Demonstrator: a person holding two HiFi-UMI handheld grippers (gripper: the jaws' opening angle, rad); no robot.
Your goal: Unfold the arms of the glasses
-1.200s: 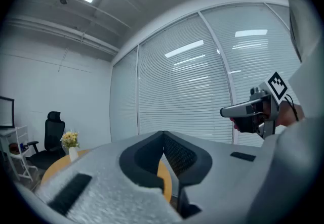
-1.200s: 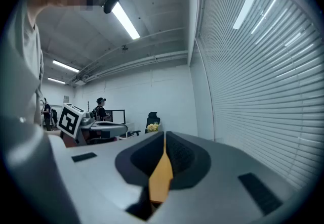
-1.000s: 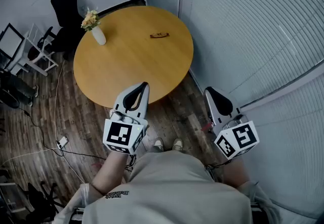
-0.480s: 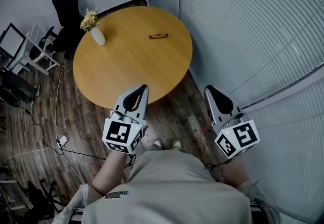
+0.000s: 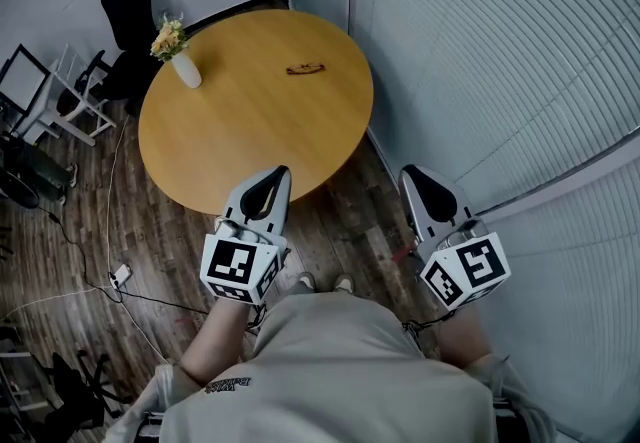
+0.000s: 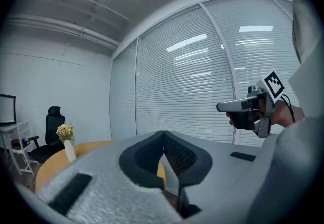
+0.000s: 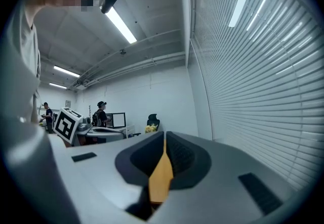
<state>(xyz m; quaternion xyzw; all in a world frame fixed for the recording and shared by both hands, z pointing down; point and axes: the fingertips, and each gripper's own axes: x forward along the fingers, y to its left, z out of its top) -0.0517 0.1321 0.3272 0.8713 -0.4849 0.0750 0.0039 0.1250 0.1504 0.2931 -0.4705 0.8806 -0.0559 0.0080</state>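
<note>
The folded glasses (image 5: 305, 69) lie on the far right part of a round wooden table (image 5: 230, 141); they are small and dark, and their arms cannot be made out. My left gripper (image 5: 283, 172) is held off the table's near edge, shut and empty. My right gripper (image 5: 408, 174) hangs over the floor to the right of the table, also shut and empty. In the left gripper view the jaws (image 6: 163, 133) meet at the tips, with the right gripper (image 6: 247, 110) in view beyond them. The right gripper view shows its jaws (image 7: 164, 134) closed, with the table's orange top behind them.
A white vase of flowers (image 5: 180, 56) stands at the table's far left. A black office chair (image 5: 125, 6) and a white frame (image 5: 60, 101) stand beyond it. Cables (image 5: 120, 279) cross the wooden floor at left. A wall of blinds (image 5: 500, 61) runs along the right.
In the head view the table and glasses have drifted a little to the left. Both grippers stay shut, side by side, and have edged slightly forward.
</note>
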